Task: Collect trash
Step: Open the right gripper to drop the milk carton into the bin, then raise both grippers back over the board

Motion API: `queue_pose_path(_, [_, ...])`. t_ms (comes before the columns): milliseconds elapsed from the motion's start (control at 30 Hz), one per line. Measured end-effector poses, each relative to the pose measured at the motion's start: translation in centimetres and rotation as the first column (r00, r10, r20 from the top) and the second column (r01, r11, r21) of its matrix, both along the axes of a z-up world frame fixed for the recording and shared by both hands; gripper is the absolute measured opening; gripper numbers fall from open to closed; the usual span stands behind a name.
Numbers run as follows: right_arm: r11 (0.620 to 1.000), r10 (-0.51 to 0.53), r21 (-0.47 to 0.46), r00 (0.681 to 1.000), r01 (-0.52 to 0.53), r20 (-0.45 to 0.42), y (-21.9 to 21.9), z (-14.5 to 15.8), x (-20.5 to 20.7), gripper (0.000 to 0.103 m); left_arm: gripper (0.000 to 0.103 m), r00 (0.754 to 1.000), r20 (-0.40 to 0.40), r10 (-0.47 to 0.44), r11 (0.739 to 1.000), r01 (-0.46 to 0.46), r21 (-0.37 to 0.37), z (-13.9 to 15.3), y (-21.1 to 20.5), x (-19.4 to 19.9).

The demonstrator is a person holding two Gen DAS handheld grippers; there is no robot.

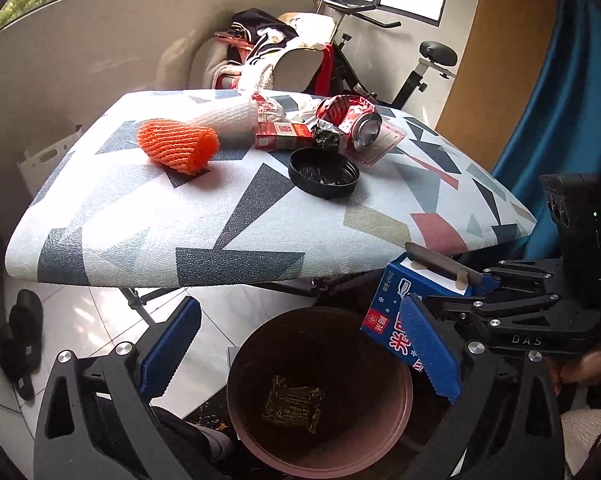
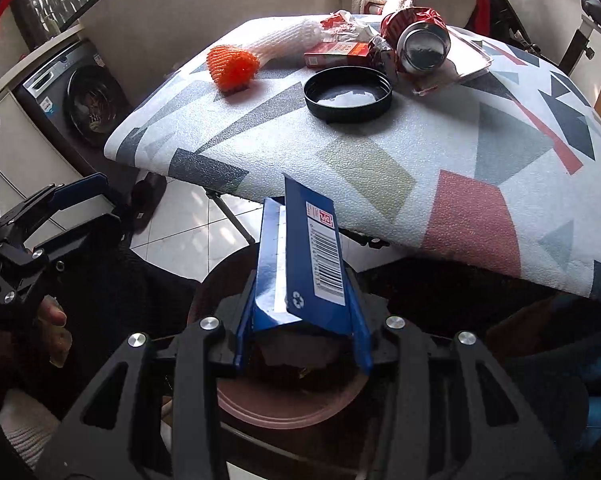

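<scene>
My left gripper point(image 1: 300, 344) hangs open above a pinkish-brown bin point(image 1: 256, 360), nothing between its blue pads. A gold wrapper point(image 1: 292, 404) lies at the bin's bottom. My right gripper point(image 2: 304, 300) is shut on a blue carton point(image 2: 300, 264), held over the bin's rim point(image 2: 284, 416). The left wrist view shows the same carton point(image 1: 392, 312) beside the table's front edge. On the patterned table point(image 1: 180, 216) lie an orange foam net point(image 1: 178, 144), a white foam net point(image 1: 224, 114), a red box point(image 1: 282, 134), a crushed red can point(image 1: 350, 120) and a black lid point(image 1: 324, 172).
A clear plastic blister point(image 1: 384, 142) lies under the can. Behind the table stand a chair piled with clothes point(image 1: 268, 48) and an exercise bike point(image 1: 412, 72). A washing machine point(image 2: 80, 96) is at the left, black slippers point(image 1: 20, 340) on the tiled floor, a blue curtain point(image 1: 560, 100) to the right.
</scene>
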State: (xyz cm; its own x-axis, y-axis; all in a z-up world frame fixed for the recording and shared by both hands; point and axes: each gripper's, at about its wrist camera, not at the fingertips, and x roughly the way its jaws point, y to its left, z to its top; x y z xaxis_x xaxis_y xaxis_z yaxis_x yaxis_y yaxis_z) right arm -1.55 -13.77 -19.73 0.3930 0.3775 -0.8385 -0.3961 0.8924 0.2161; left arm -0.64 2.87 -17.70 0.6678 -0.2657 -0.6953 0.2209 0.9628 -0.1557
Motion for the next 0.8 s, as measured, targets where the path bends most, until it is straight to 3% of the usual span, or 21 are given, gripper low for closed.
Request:
queue_pose_path(233, [1.0, 0.008, -0.014, 1.0, -0.008, -0.013, 0.4, -0.6, 0.1, 0.045, 0.097, 0.998, -0.004, 0.057, 0.998, -0.057, -0.025, -0.2, 1.2, 0.4])
queue_pose_path(300, [1.0, -0.003, -0.02, 1.0, 0.003, -0.009, 0.3, -0.5, 0.2, 0.068, 0.097, 0.998, -0.007, 0.066, 0.998, -0.066, -0.022, -0.3, 1.3, 0.4])
queue_pose_path(400, [0.999, -0.013, -0.031, 1.0, 0.013, -0.003, 0.2, -0.6, 0.3, 0.092, 0.097, 0.997, -0.009, 0.072, 0.997, -0.073, -0.018, -0.4, 1.3, 0.5])
queue_pose_path(433, [0.999, -0.014, -0.035, 1.0, 0.014, -0.001, 0.2, -0.6, 0.3, 0.094, 0.097, 0.997, -0.009, 0.073, 0.997, -0.073, -0.016, -0.4, 1.3, 0.5])
queue_pose_path(800, [0.997, -0.049, -0.065, 0.998, 0.051, 0.028, -0.3, -0.4, 0.7, 0.097, 0.097, 0.997, -0.016, 0.07, 0.997, -0.07, -0.01, -0.6, 1.1, 0.6])
